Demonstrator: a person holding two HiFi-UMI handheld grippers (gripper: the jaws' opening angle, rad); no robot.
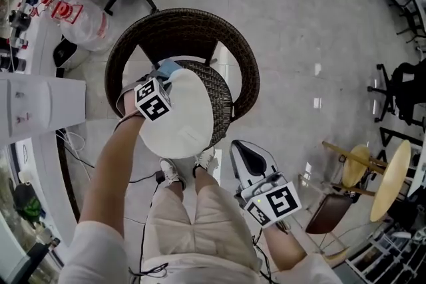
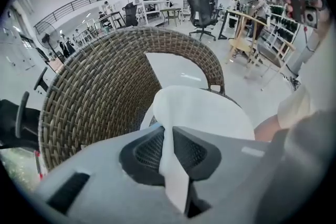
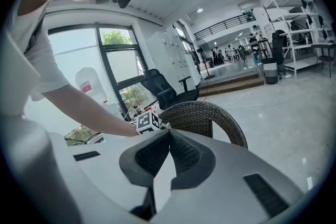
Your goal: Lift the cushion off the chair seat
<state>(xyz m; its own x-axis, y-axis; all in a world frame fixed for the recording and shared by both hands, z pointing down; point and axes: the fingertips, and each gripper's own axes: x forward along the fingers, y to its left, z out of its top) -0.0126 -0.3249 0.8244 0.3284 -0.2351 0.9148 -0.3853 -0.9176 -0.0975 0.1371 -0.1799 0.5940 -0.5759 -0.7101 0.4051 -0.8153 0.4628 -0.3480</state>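
While left fingers (image 2: 149,150) pinch the cushion (image 1: 181,118) over the wicker chair (image 1: 180,28), right fingers (image 3: 185,153) touch, empty.

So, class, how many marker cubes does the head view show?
2. Left cube over the cushion; right cube beside the person's leg, lower right. None seems hidden.

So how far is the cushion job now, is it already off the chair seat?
Done: the left gripper is shut on the edge of the white cushion. In hand: the pinched edge is raised above the wicker seat, with the cushion over it. Left: bring the cushion fully clear of the seat; I cannot tell whether its far edge touches the seat. The right gripper is shut, empty, and off to the side.
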